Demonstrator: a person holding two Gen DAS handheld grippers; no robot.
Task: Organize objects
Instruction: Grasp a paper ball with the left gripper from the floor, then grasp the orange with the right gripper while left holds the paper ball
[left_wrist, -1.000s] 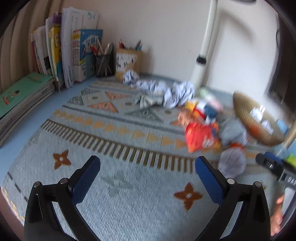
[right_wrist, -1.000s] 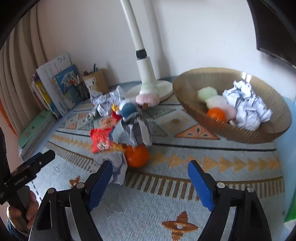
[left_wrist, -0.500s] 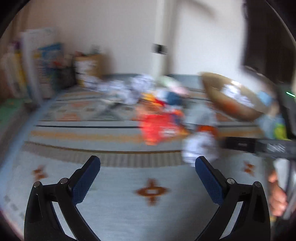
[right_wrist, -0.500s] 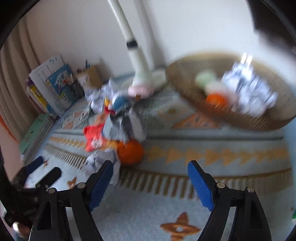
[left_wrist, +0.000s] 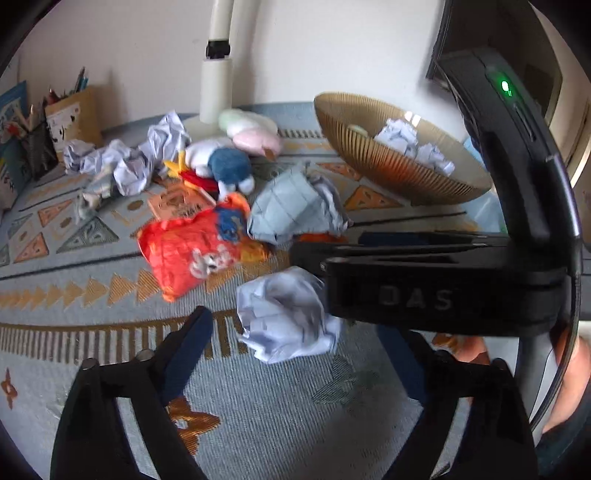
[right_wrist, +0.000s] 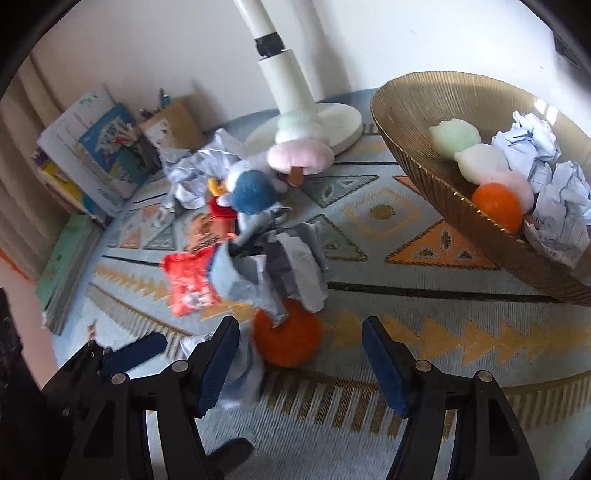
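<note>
both jaws closing, nothing gripped yet: l gripper (left_wrist: 295, 354) round paper ball (left_wrist: 284, 314) (lower ctr), r gripper (right_wrist: 301, 363) round orange ball (right_wrist: 288, 338).

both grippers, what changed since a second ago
Both came in on the pile. The left gripper swung over to a white paper ball; its jaws have just been closing, not yet gripping. The right gripper neared the orange ball, jaws also closing, no grip yet. The bowl and the pile stayed put.
</note>
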